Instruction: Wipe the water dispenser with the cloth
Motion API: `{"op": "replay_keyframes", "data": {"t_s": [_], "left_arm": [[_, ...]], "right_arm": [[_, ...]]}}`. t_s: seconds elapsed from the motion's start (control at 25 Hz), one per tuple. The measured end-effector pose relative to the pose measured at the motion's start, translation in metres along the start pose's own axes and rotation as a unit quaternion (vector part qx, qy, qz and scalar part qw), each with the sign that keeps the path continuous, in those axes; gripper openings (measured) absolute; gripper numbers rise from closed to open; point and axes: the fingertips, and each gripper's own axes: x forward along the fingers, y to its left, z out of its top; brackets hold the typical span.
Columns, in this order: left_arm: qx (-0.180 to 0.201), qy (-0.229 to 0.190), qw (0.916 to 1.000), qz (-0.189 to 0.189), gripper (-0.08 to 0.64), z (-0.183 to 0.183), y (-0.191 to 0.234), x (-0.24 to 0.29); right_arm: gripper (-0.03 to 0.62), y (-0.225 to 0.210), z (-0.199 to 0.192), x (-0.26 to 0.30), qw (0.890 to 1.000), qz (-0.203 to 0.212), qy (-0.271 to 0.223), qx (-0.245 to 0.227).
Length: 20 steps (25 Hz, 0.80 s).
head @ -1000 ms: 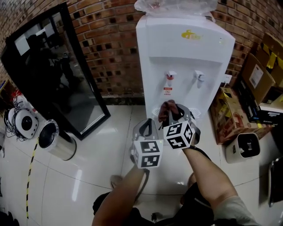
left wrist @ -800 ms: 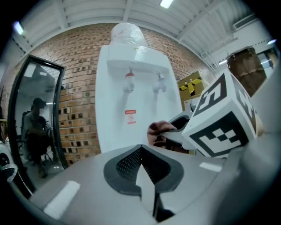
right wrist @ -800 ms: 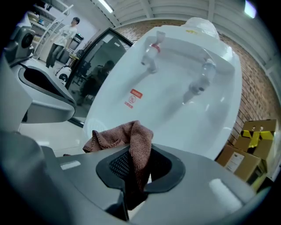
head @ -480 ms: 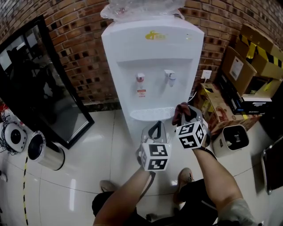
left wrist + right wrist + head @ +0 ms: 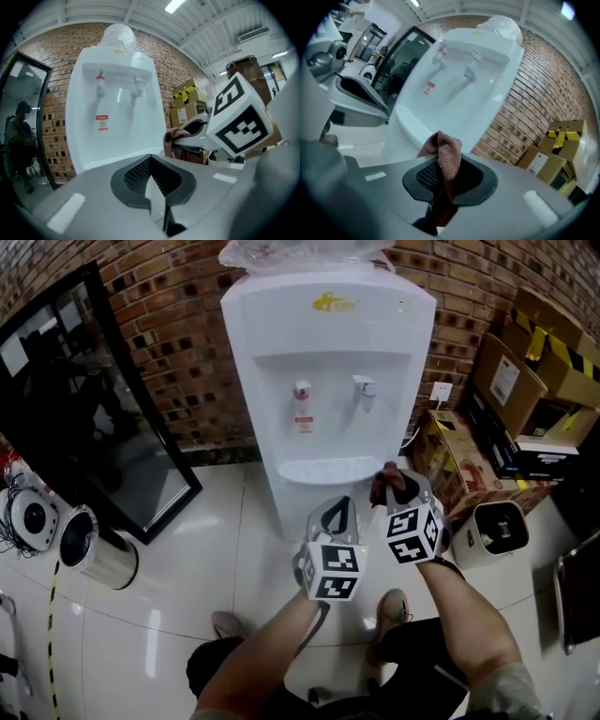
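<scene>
Now that the tall white plastic water dispenser (image 5: 328,381) has come square in front of me, the fingers (image 5: 423,183) of my right gripper (image 5: 394,486) pinch the brown fuzzy cloth (image 5: 446,161) just short of its front, while those of my left gripper (image 5: 335,514) are closed on nothing, so wiping can begin.

Glossy plastic water dispenser (image 5: 328,381), nubby woven cloth (image 5: 446,161)

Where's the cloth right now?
The cloth is pinched in the right gripper, right of centre in the head view, close to the water dispenser's drip tray.
</scene>
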Motion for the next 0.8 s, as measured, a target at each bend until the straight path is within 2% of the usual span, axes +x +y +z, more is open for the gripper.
{"op": "replay_keyframes", "data": {"t_s": [0.2, 0.44, 0.6, 0.8], "left_arm": [[-0.032, 0.035, 0.9963, 0.072, 0.000, -0.049, 0.083, -0.031], [-0.051, 0.064, 0.9841, 0.158, 0.000, -0.091, 0.170, -0.077], [-0.051, 0.065, 0.9778, 0.192, 0.000, -0.101, 0.195, -0.091], [-0.052, 0.069, 0.9764, 0.198, 0.000, -0.104, 0.200, -0.089]], "right_arm": [[0.078, 0.102, 0.067, 0.002, 0.992, 0.104, -0.074, -0.011], [0.080, 0.209, 0.101, 0.033, 0.981, 0.173, -0.085, -0.016], [0.080, 0.237, 0.095, 0.066, 0.984, 0.167, -0.057, -0.020], [0.080, 0.230, 0.085, 0.087, 0.990, 0.138, -0.024, 0.020]]}}
